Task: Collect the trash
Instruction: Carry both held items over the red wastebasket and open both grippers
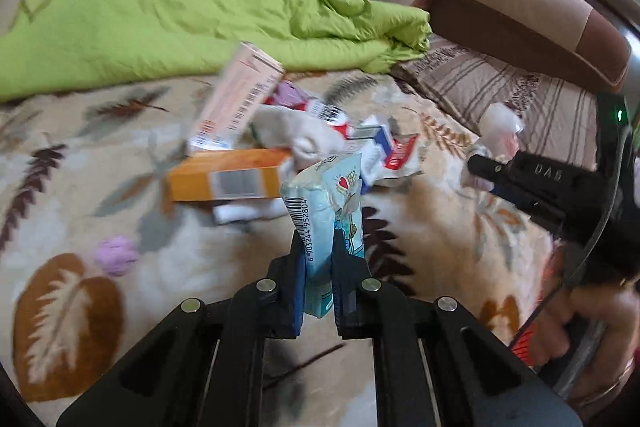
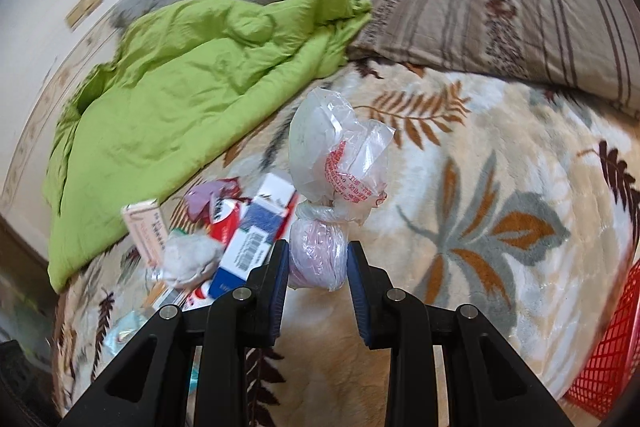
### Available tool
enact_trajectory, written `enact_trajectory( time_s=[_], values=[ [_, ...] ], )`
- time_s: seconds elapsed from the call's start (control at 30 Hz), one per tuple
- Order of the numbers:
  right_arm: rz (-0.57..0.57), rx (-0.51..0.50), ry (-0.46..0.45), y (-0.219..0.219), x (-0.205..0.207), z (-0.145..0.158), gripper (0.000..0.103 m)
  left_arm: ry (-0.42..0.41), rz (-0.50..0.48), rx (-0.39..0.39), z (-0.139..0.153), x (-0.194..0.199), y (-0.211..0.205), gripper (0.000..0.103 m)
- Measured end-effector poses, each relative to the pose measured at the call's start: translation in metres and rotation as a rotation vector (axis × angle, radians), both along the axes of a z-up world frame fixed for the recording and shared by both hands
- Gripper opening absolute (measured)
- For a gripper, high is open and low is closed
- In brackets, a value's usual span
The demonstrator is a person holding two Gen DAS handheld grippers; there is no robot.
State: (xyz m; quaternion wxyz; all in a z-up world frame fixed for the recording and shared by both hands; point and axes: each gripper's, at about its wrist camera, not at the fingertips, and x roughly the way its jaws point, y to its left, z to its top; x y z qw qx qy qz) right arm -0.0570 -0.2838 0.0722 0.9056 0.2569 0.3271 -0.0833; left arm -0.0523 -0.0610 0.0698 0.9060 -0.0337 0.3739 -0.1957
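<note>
Both tongs are loaded. Left tongs (image 1: 318,251) are clenched on a light-blue printed plastic packet (image 1: 324,211) with a barcode down one edge, held upright above the floral plush blanket (image 1: 80,163) on the bed. Right tongs (image 2: 318,263) pinch a knotted clear plastic bag (image 2: 332,179) with red print, gripping its lower bulge just under the knot; the pads touch it on both sides while the upper part stands free.

More trash sits in a loose heap on the blanket: a pale pink carton (image 1: 236,95), an orange cardboard box (image 1: 228,179), a crumpled white tissue (image 1: 304,135) and red-and-blue cartons (image 2: 256,231), all touching or overlapping. A small lilac crumpled ball (image 1: 116,255) lies apart from the heap. A red mesh plastic basket (image 2: 608,339) shows at the right edge of the right wrist view, well apart from the heap, and is probably where the trash goes.

For the step in hand, carrying both pieces to the basket, the grips should hold firm: the bag is soft and slippery, so it is best moved smoothly and let go only once it is over the rim. The packet should be carried clear of the heap so it does not knock the pink carton leaning there.
</note>
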Motion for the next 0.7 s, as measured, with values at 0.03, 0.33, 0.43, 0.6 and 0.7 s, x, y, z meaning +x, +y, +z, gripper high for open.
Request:
enact_trajectory(
  time_s=[0.03, 0.33, 0.43, 0.6, 0.7],
  values=[
    [0.013, -0.012, 0.000, 0.005, 0.000, 0.001, 0.031, 0.002, 0.001, -0.003, -0.001, -0.001, 0.003, 0.010],
    [0.072, -0.095, -0.012, 0.035, -0.006, 0.011, 0.031, 0.020, 0.013, -0.063, -0.008, 0.006, 0.019, 0.010],
    [0.055, -0.119, -0.018, 0.037, -0.012, 0.014, 0.031, 0.019, 0.005, -0.067, -0.008, 0.008, 0.019, 0.010],
    [0.026, -0.114, -0.014, 0.035, -0.031, 0.016, 0.031, 0.008, -0.020, -0.073, -0.007, 0.007, 0.014, 0.010],
    [0.010, -0.113, -0.031, 0.030, -0.046, 0.023, 0.031, -0.001, -0.041, -0.067, -0.005, 0.003, 0.010, 0.010]
  ],
)
